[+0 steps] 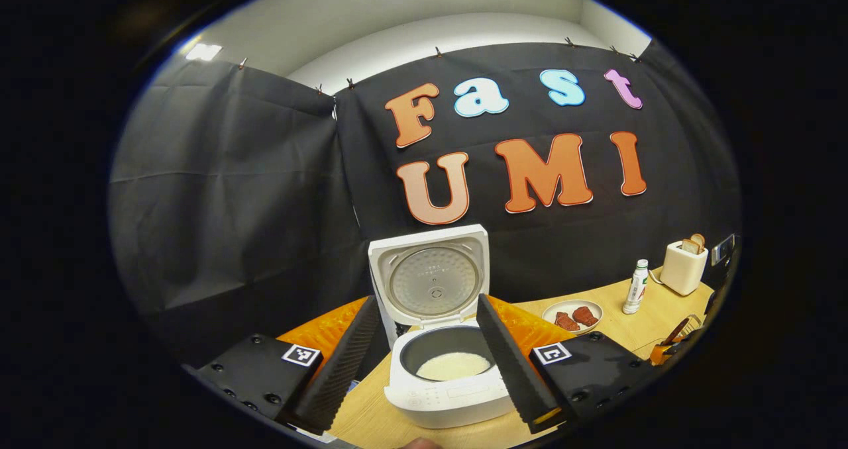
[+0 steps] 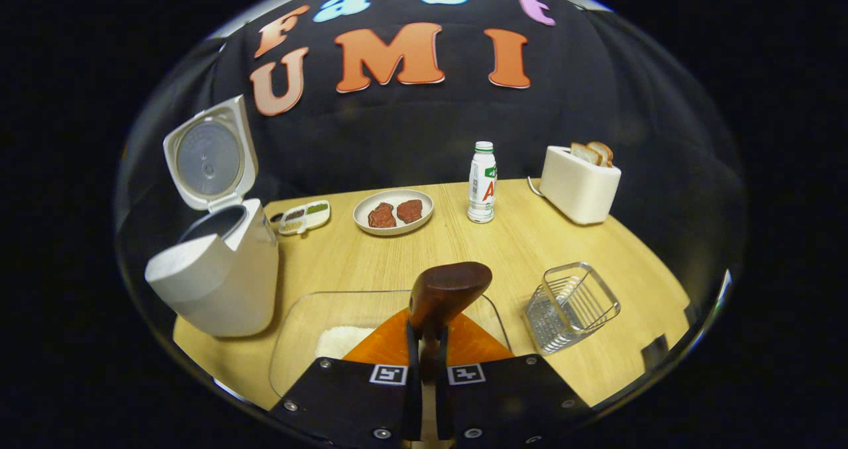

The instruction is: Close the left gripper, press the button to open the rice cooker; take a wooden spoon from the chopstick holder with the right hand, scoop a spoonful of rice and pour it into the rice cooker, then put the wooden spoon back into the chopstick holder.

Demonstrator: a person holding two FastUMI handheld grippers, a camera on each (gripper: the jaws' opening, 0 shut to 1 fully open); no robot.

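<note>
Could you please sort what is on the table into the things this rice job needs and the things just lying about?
Job:
rice cooker, lid open
wooden spoon, in the right gripper
glass dish of rice
wire chopstick holder

Lying about:
plate of meat
bottle
toaster
small seasoning tray

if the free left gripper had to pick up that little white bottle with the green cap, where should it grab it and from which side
Probably the straight body of the bottle, just below the cap, with open fingers level either side. It stands upright on the table, apart from the plate and toaster, so coming from the front edge looks unobstructed. The left gripper is open.
</note>
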